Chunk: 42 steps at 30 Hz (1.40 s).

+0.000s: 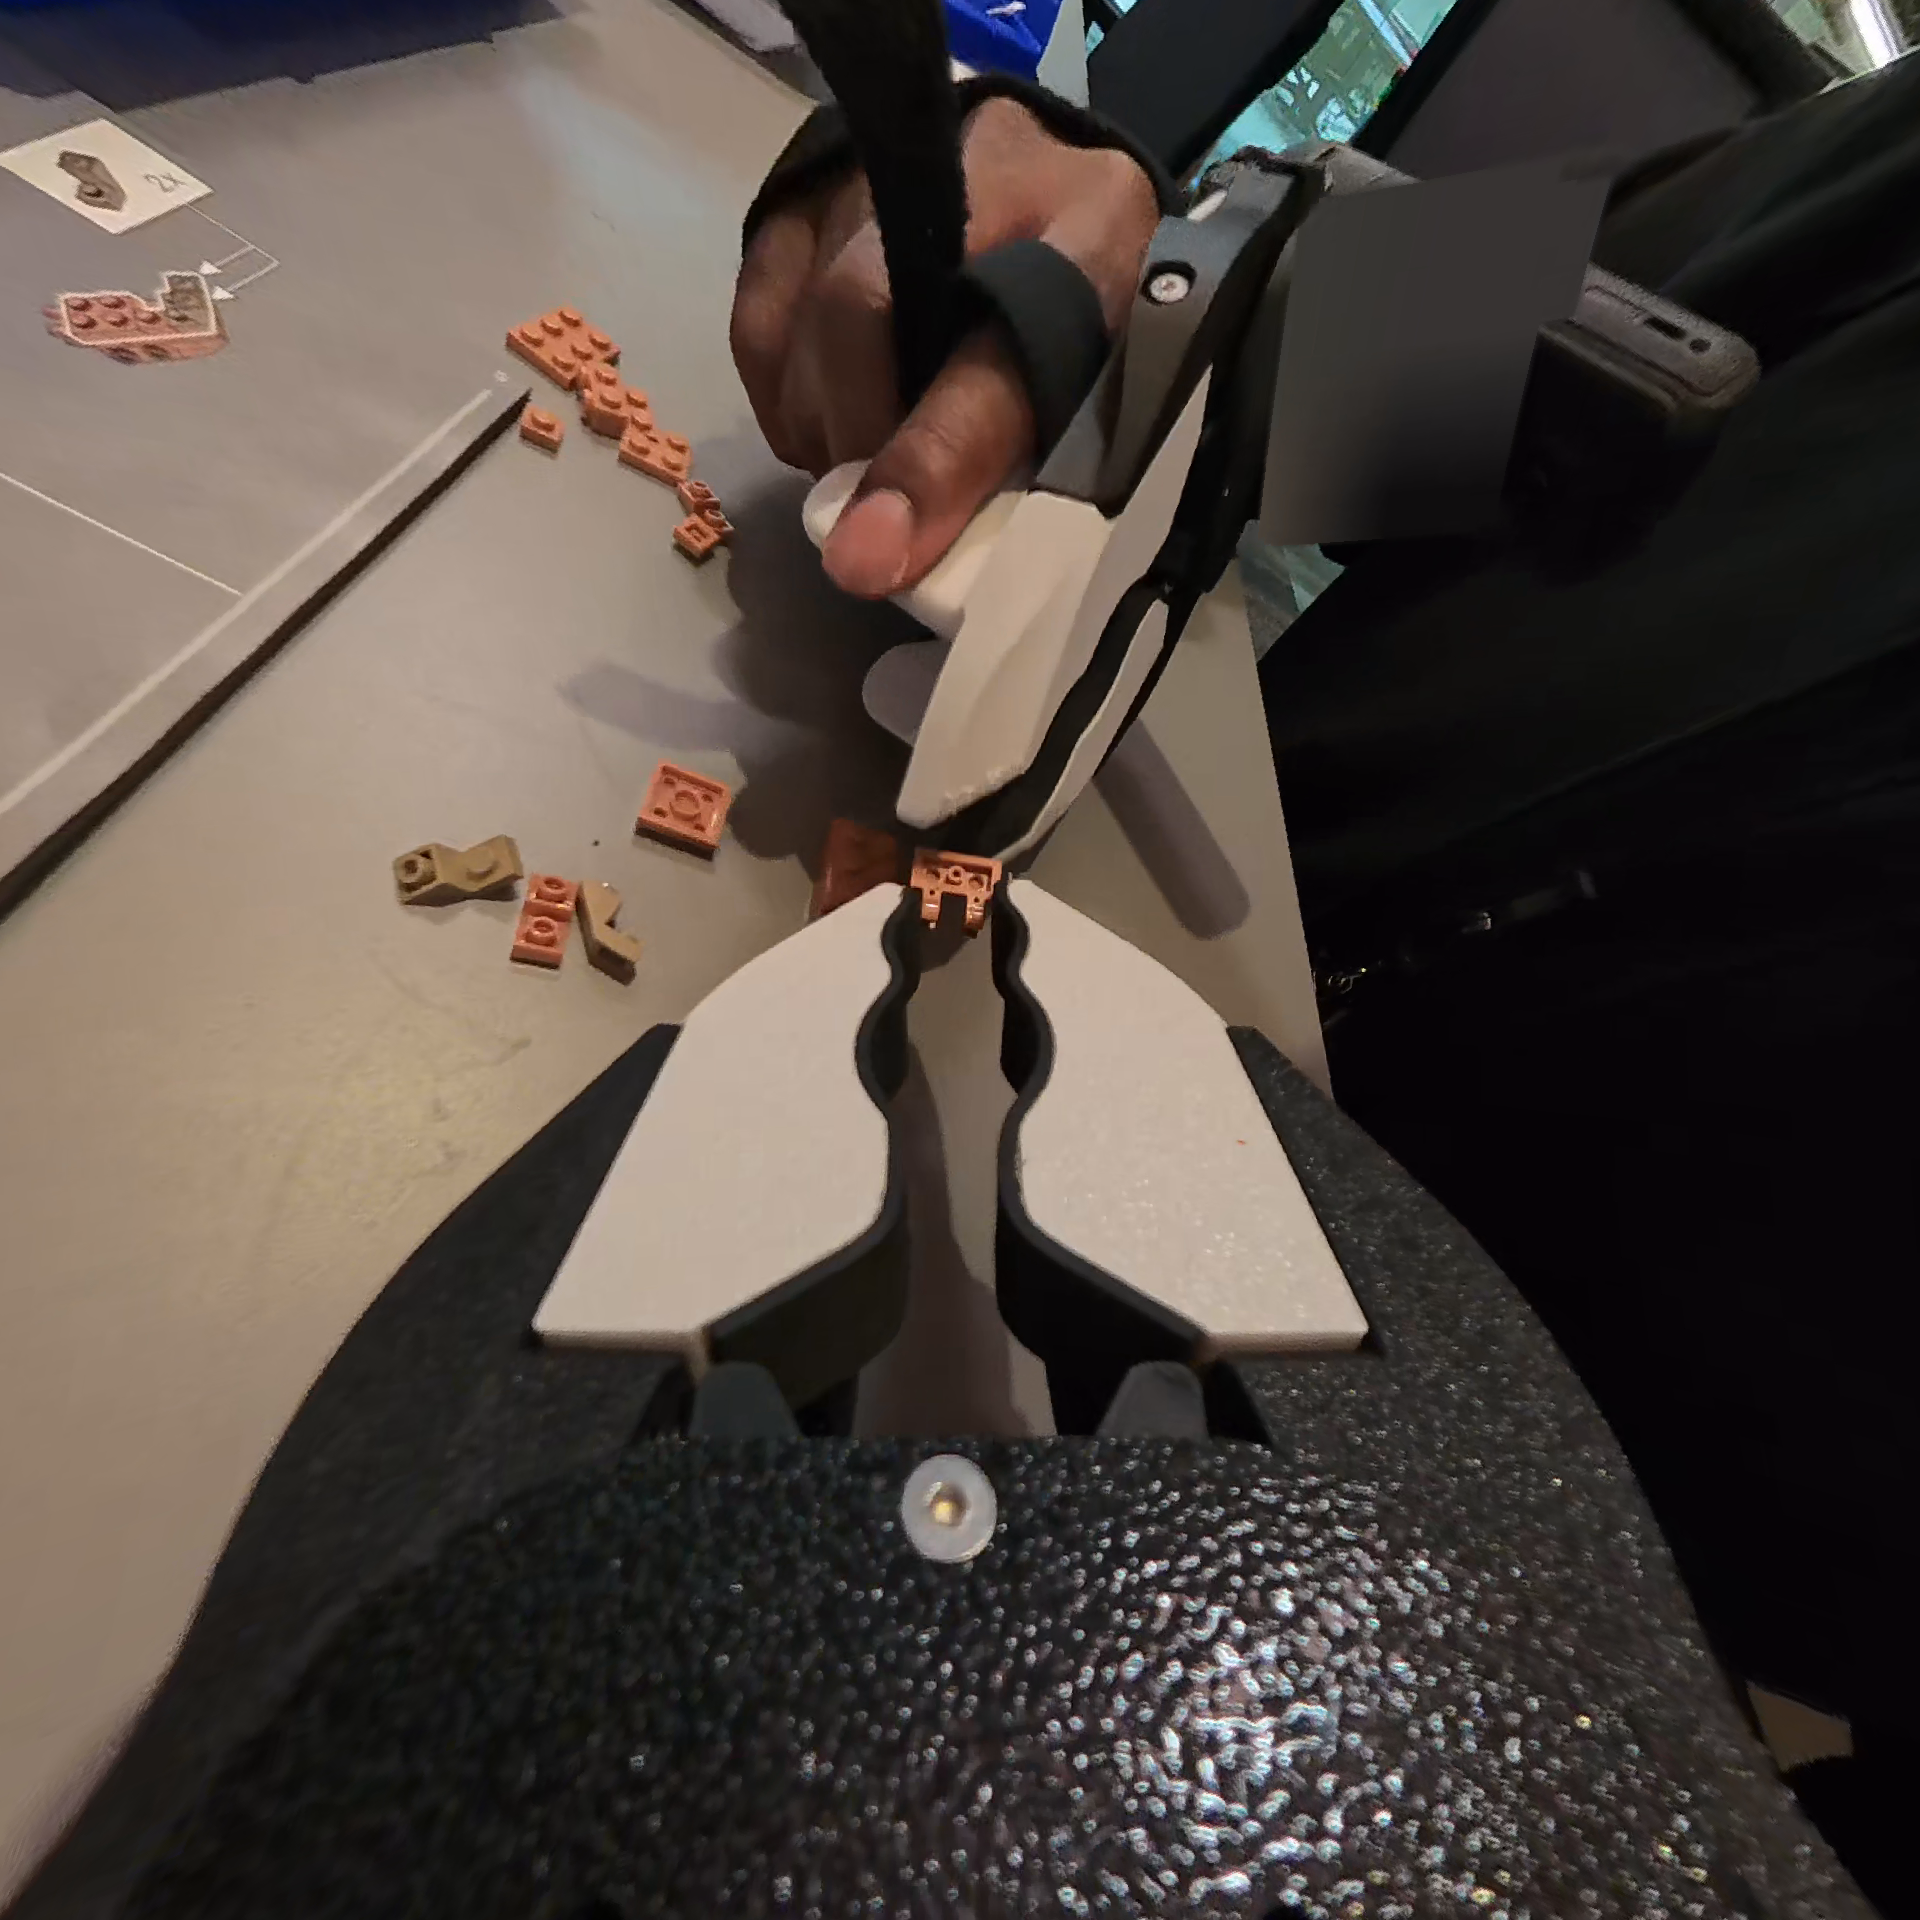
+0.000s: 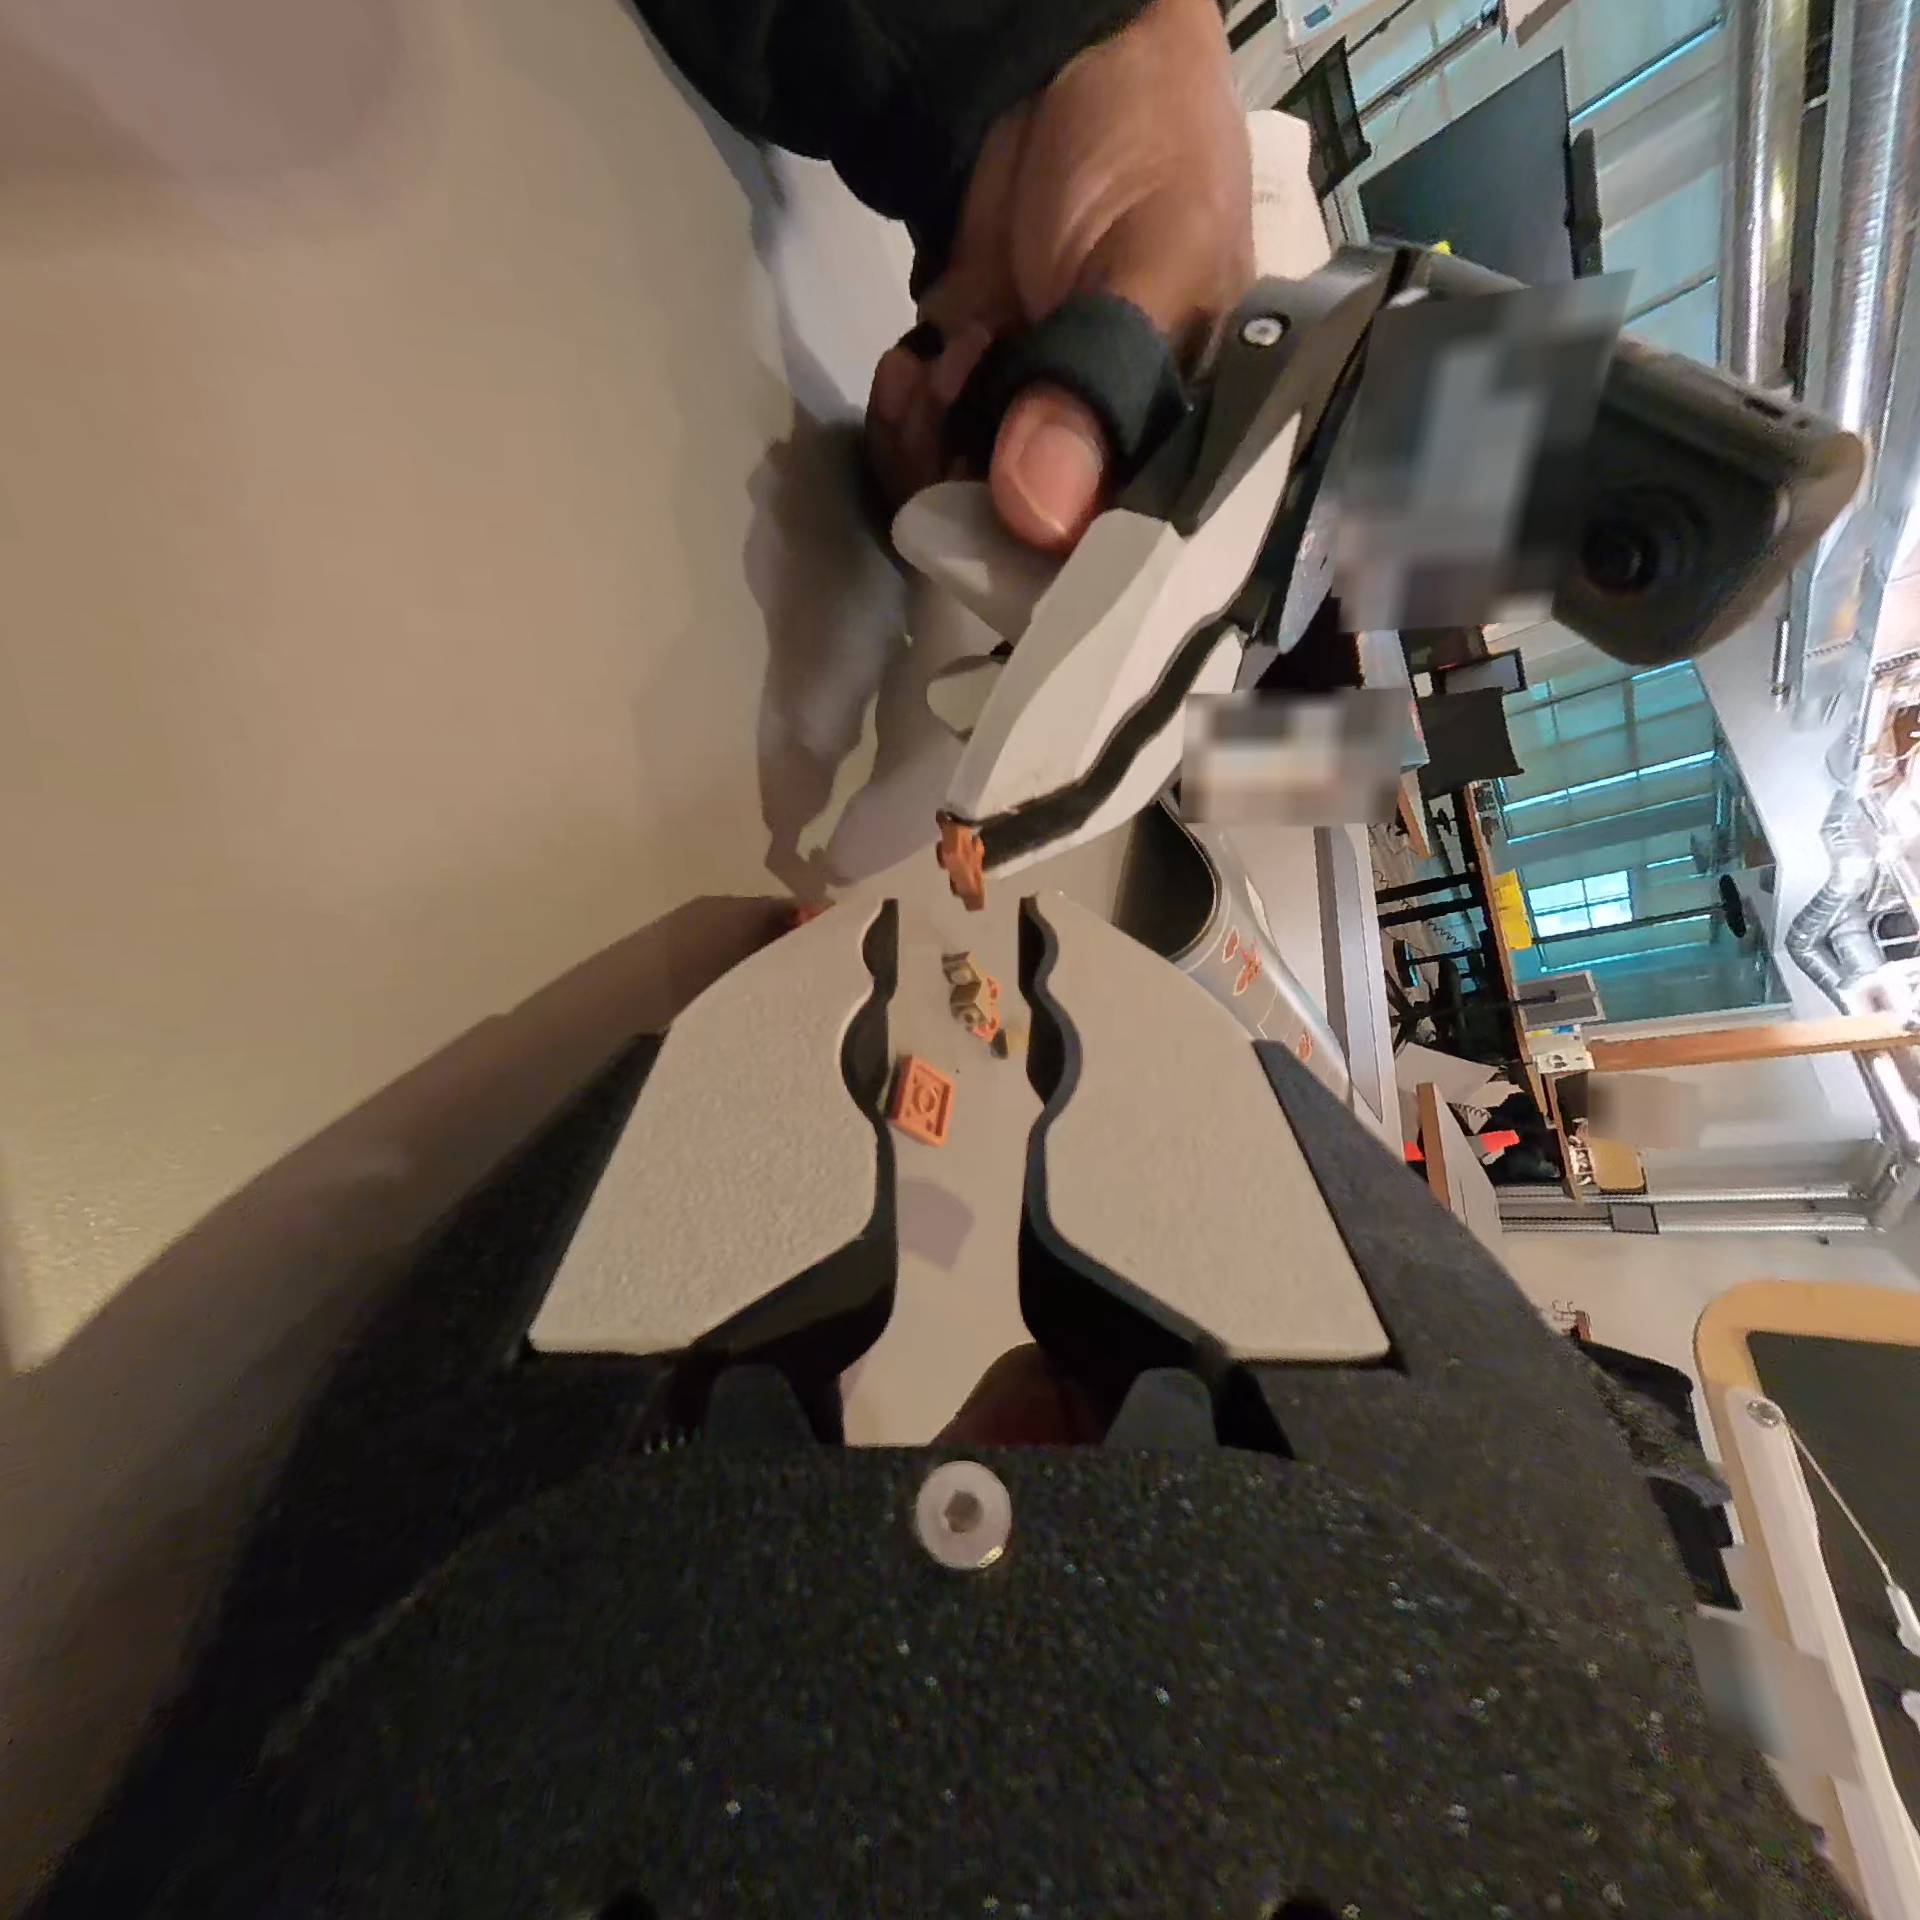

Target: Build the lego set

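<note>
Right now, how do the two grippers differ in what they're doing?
The left gripper pinches a small orange clip piece at its fingertips; the right gripper stands open, gripping nothing. The left one's jaws sit closer together than the right one's. Both have white fingers with black pads, are hand-held, and meet tip to tip over the grey table.

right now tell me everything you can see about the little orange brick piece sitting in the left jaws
The small orange brick piece looks like glossy moulded plastic: a tiny plate with two clip-like prongs pointing back toward the camera and small round holes on its facing side. It is held at the very tips of the left gripper, both dark pads against its sides, lifted off the grey table. The right gripper's white fingers come down right above it; contact can't be told.
</note>
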Available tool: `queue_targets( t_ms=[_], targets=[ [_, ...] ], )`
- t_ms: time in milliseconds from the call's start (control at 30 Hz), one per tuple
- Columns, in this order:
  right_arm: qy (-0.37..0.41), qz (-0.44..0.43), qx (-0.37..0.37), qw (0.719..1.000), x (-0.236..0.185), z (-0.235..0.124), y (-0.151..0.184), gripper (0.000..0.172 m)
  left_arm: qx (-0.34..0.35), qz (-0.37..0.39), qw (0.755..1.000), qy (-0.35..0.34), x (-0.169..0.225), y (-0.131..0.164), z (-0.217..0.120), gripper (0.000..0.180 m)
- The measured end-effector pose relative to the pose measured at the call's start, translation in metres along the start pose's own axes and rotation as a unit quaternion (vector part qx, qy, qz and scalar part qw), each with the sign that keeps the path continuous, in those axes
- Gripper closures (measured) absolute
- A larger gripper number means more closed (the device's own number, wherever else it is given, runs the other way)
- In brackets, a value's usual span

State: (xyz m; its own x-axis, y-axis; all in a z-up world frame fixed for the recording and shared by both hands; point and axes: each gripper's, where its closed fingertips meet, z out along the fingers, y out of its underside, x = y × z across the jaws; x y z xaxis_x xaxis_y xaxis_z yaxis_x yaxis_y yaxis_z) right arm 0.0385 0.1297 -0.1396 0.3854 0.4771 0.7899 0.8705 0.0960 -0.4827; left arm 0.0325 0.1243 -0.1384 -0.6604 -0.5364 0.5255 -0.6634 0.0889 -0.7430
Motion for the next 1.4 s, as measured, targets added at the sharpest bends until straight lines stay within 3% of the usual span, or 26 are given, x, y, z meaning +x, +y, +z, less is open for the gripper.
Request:
queue_targets(
  t_ms=[167,333,433,567,700,800,1033,1233,1400],
  targets=[
    [-0.006,0.019,0.003,1.0,-0.001,0.002,-0.003,0.166,0.0,0.006,1.0,-0.002,0.001,-0.001,0.003,0.168],
    [-0.057,0.192,0.031,0.979,0.004,-0.004,-0.005,0.167,0.03,0.077,0.996,-0.021,0.004,-0.01,-0.006,0.162],
    [-0.13,0.362,0.053,0.921,0.003,-0.008,-0.008,0.167,0.044,0.223,0.968,-0.102,-0.002,-0.02,-0.015,0.156],
    [-0.205,0.539,0.101,0.81,0.011,-0.015,-0.019,0.167,0.042,0.408,0.893,-0.185,0.001,-0.028,-0.017,0.156],
    [-0.242,0.611,0.122,0.744,0.014,-0.019,-0.022,0.167,0.058,0.487,0.845,-0.215,0.006,-0.033,-0.012,0.159],
    [-0.257,0.643,0.138,0.708,0.016,-0.02,-0.024,0.167,0.077,0.501,0.836,-0.21,0.012,-0.036,-0.014,0.158],
    [-0.271,0.681,0.163,0.66,0.023,-0.022,-0.025,0.167,0.075,0.533,0.817,-0.207,0.018,-0.034,-0.01,0.157],
    [-0.282,0.686,0.167,0.65,0.021,-0.022,-0.028,0.167,0.079,0.546,0.81,-0.2,0.021,-0.033,-0.009,0.169],
    [-0.289,0.69,0.161,0.643,0.02,-0.021,-0.028,0.167,0.078,0.545,0.811,-0.198,0.02,-0.032,-0.007,0.17]
  ],
)
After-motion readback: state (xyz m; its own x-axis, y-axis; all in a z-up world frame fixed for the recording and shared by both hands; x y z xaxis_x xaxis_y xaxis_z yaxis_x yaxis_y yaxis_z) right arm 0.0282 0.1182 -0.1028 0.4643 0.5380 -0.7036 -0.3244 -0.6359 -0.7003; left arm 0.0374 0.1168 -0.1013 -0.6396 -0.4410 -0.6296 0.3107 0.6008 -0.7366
